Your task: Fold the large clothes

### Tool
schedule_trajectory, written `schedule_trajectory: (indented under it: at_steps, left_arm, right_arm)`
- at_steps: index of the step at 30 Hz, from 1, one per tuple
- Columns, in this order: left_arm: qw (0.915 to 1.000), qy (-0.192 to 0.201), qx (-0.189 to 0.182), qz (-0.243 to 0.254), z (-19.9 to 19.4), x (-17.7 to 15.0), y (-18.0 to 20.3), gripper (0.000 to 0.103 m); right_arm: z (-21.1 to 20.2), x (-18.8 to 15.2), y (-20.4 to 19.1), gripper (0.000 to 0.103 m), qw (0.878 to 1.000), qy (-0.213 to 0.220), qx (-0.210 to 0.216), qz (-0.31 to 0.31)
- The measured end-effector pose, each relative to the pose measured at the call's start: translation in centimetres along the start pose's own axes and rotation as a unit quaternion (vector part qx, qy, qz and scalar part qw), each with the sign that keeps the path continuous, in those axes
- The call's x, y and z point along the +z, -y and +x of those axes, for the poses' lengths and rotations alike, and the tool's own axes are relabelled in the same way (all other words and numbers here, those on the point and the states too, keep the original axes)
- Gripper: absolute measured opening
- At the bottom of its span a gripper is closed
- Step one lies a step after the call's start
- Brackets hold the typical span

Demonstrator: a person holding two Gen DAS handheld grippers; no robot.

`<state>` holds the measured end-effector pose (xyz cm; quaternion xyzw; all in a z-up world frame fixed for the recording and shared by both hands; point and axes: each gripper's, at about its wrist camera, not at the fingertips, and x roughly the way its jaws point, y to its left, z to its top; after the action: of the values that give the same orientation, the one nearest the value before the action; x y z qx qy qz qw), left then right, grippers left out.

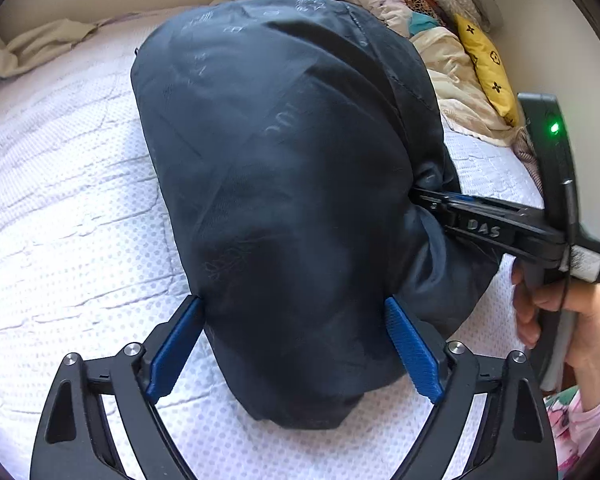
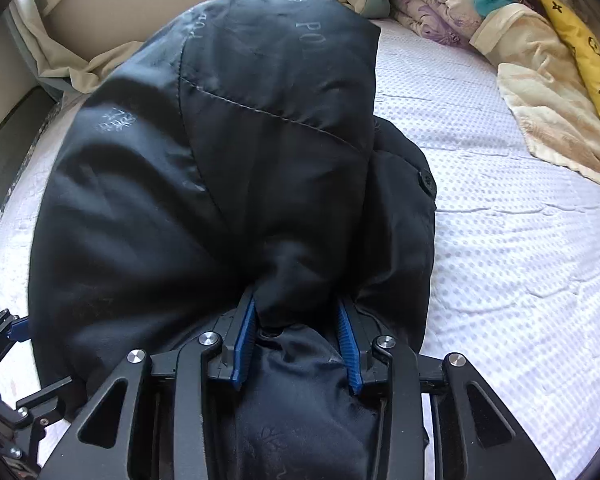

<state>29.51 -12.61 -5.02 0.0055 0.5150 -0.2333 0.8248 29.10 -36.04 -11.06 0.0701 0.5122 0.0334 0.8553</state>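
Note:
A dark navy padded jacket [image 1: 280, 160] lies bundled on the white bed, its lining with faint printed logos facing up. My left gripper [image 1: 294, 304] straddles the bundle's near end with its jaws wide; the blue pads [image 1: 408, 344] stand at the fabric's two sides without squeezing it. My right gripper [image 2: 296, 312] is shut on a bunched fold of the jacket [image 2: 220, 160] at its near edge. In the left wrist view the right gripper [image 1: 420, 196] bites into the jacket's right side, held by a person's hand [image 1: 572, 320]. Part of the left gripper [image 2: 4, 328] shows at the lower left.
The white dotted mattress cover [image 2: 500, 240] spreads wide to the right of the jacket. A heap of quilts [image 2: 460, 4] and a yellow pillow [image 2: 580, 52] lie at the back right. Beige cloth [image 1: 40, 48] is crumpled along the back left wall.

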Motion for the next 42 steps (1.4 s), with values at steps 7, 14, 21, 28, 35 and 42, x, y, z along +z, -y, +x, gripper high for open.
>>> schedule_trajectory:
  at_steps: [7, 14, 21, 28, 35, 42]
  left_arm:
    - [0.9998, 0.018, 0.004, 0.005, -0.5, 0.8, 0.4, 0.093]
    - [1.0, -0.004, 0.009, -0.003, 0.4, 0.7, -0.6, 0.094]
    - [0.9999, -0.006, 0.012, -0.005, 0.5, 0.8, -0.6, 0.094]
    - [0.9999, -0.004, 0.015, -0.005, 0.4, 0.7, -0.5, 0.094]
    - [0.9999, -0.001, 0.011, -0.004, 0.5, 0.7, -0.7, 0.095]
    - [1.0, -0.002, 0.0, -0.006, 0.7, 0.9, -0.6, 0.095]
  right_arm:
    - [1.6, 1.0, 0.4, 0.042, 1.0, 0.009, -0.003, 0.011]
    - [-1.4, 2.4, 2.5, 0.059, 0.996, -0.021, 0.046, 0.08]
    - [-7.8, 3.3, 2.9, 0.069, 0.993, 0.058, 0.025, 0.096]
    - [-6.8, 10.0, -0.3, 0.027, 0.994, 0.076, 0.067, 0.045]
    - [1.6, 12.1, 0.5, 0.021, 0.998, -0.007, -0.01, 0.069]
    - [5.9, 10.3, 2.1, 0.02, 0.997, -0.006, -0.029, 0.069]
